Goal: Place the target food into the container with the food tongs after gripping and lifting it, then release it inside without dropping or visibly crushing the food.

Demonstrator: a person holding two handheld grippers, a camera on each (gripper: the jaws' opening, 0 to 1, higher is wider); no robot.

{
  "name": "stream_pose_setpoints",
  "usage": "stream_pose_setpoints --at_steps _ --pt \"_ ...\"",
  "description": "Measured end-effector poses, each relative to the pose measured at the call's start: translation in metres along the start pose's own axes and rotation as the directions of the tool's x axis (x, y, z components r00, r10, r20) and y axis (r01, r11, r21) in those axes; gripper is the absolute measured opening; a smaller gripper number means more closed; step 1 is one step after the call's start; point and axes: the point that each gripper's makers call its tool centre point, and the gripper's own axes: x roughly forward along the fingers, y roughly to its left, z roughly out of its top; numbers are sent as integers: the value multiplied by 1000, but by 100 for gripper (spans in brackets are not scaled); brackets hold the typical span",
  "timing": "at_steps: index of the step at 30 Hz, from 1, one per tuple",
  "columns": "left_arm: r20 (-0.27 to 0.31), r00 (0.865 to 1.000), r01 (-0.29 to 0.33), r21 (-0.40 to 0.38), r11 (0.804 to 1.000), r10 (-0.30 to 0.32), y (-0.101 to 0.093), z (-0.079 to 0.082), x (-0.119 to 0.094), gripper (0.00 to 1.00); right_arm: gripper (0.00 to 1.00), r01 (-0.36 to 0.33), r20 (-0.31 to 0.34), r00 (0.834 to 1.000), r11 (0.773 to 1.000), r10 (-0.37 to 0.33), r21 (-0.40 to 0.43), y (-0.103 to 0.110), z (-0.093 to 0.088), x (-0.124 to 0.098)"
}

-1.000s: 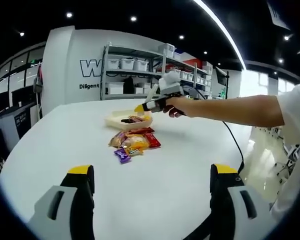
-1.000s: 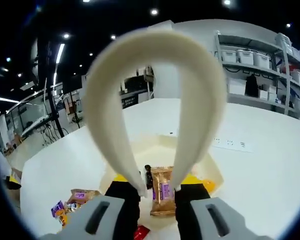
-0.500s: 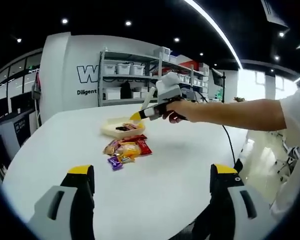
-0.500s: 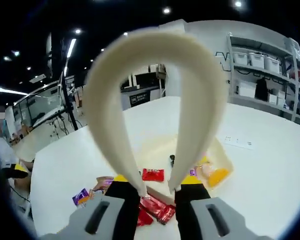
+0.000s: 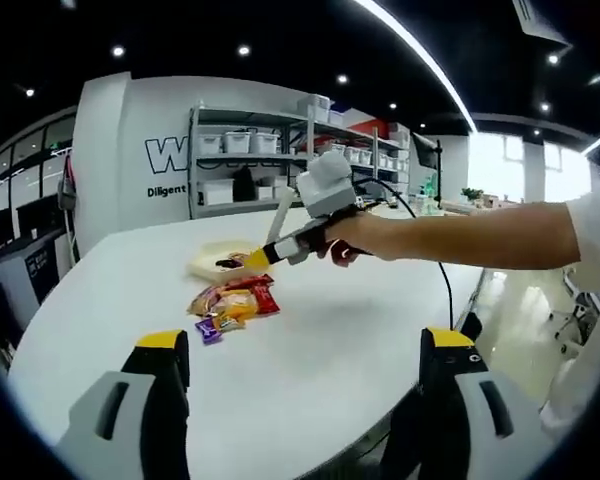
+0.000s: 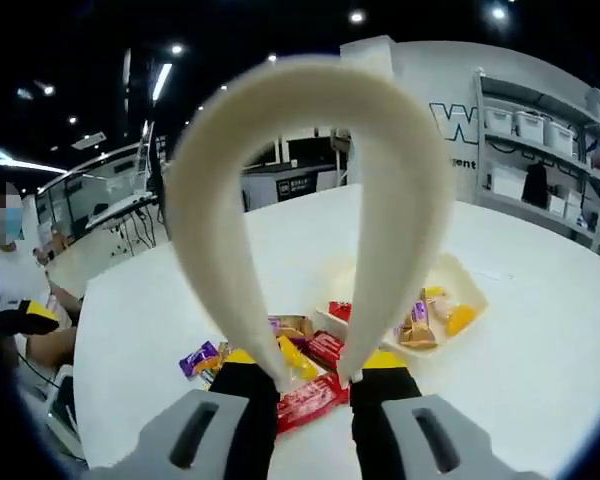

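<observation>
My right gripper (image 6: 313, 372) is shut on cream food tongs (image 6: 310, 95); their arch rises in front of the camera and both arms (image 6: 230, 290) run down between the jaws. Below the tong tips lies a pile of snack packets: a red one (image 6: 308, 396), a yellow one (image 6: 292, 357) and a purple one (image 6: 197, 358). To the right of the pile is the cream container (image 6: 472, 292) with several packets (image 6: 418, 328) inside. In the left gripper view, a hand holds the right gripper (image 5: 298, 238) over the pile (image 5: 230, 300), beside the container (image 5: 205, 265). My left gripper (image 5: 305, 352) is open and holds nothing.
The round white table (image 5: 320, 340) has its edge near on the right (image 5: 420, 350). Shelving with white bins (image 5: 250, 150) stands against the far wall. A person (image 6: 10, 280) sits at the table's left side. A black cable (image 5: 442, 290) trails off the table.
The right gripper and the tongs have drawn back from over the container to above the packet pile. The left gripper's view has shifted, and its jaws stay open.
</observation>
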Motion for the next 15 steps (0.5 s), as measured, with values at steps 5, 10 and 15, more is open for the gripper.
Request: stream_pose_setpoints --at_steps 5,10,15 --pt "0 1000 8 12 1000 -8 -11 1 -1 93 21 -7 1 1000 1000 7 -9 10 -7 -2" --pt "5 1000 11 20 1000 -12 -17 3 -6 93 21 -9 -13 1000 999 8 -47 17 -11 -6" --pt "14 1000 1 28 1000 -2 -17 7 -15 93 21 -27 -26 999 999 27 -36 27 -17 -3"
